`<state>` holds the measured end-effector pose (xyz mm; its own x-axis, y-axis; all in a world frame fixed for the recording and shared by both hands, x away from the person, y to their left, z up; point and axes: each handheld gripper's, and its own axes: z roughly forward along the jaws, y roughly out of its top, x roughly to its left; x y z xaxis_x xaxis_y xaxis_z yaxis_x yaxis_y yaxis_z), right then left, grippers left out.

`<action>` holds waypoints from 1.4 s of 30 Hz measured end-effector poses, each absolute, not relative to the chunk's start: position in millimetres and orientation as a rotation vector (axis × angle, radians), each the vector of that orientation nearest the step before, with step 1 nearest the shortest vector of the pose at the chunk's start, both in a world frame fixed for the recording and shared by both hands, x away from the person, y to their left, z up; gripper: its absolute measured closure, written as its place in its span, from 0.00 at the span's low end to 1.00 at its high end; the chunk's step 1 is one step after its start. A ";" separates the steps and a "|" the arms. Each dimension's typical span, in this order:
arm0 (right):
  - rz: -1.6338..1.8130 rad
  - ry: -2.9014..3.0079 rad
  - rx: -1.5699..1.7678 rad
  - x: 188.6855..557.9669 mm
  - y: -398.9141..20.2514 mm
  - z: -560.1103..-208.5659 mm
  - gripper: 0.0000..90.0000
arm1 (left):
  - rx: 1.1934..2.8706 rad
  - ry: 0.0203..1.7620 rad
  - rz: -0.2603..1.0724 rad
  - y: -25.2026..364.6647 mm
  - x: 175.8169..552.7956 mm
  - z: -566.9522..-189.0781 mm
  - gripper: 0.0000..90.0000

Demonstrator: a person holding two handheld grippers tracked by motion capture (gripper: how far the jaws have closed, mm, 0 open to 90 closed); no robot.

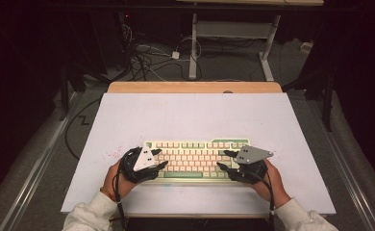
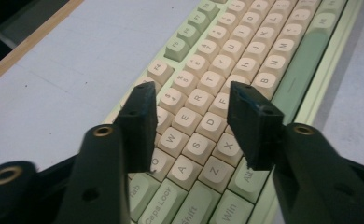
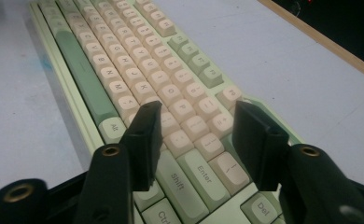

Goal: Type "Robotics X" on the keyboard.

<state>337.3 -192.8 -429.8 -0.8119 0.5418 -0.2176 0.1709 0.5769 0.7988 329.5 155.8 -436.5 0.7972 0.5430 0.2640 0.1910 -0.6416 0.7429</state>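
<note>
- The pale green keyboard with cream keys (image 1: 191,160) lies near the white worktop's (image 1: 190,115) front edge.
- Left gripper (image 1: 153,160) and right gripper (image 1: 228,160) hover over the keyboard's ends, jaws apart, holding nothing.
- Advice: close both evenly on the keyboard's short edges, clear of the keys.

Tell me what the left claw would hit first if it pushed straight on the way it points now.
Probably the keyboard. The left claw stands open and points low along the key rows, over the left-hand letter keys, so those keycaps look first in line. Its height above them is hard to judge.
</note>
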 end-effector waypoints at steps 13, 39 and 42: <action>1.116 2.281 0.614 337.3 -191.0 -432.1 0.22 | 2.230 0.578 0.643 154.3 330.2 -440.5 0.16; 1.122 2.212 0.573 336.5 -199.4 -420.8 0.19 | 2.141 0.596 0.737 158.7 329.2 -430.8 0.16; 1.116 2.200 0.574 334.5 -203.0 -418.2 0.19 | 2.123 0.590 0.747 162.0 327.2 -428.2 0.16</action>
<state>334.5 -203.0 -418.2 -0.7266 0.6104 -0.3152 0.1062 0.5531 0.8263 327.2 162.0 -428.2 0.7177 0.6236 0.3099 0.1564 -0.5779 0.8010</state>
